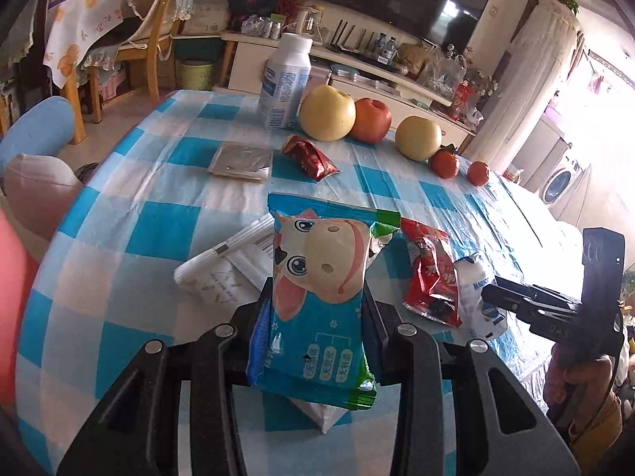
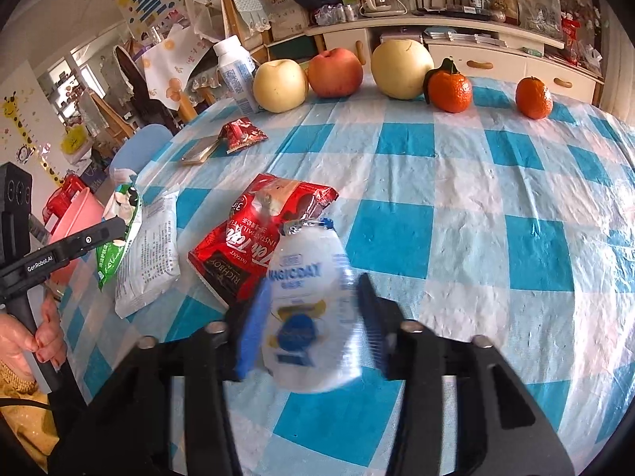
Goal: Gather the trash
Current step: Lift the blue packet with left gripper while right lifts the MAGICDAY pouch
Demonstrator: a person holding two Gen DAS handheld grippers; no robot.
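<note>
My left gripper (image 1: 317, 297) is shut on a blue cartoon-cow wrapper (image 1: 321, 277), held just above the checked table (image 1: 158, 234). My right gripper (image 2: 311, 297) is shut on a white "Magicday" pouch (image 2: 309, 309), also seen in the left wrist view (image 1: 476, 297). A red instant milk tea packet (image 2: 254, 246) lies just beyond the pouch. A white printed wrapper (image 2: 149, 254) lies to its left. A small red wrapper (image 2: 242, 133) and a silver packet (image 2: 200, 150) lie farther back.
Apples and pears (image 2: 335, 73), two tangerines (image 2: 450, 87) and a white bottle (image 2: 236, 73) line the table's far edge. A pink bin (image 2: 75, 222) stands left of the table. Chairs and a TV cabinet (image 2: 456, 35) stand behind.
</note>
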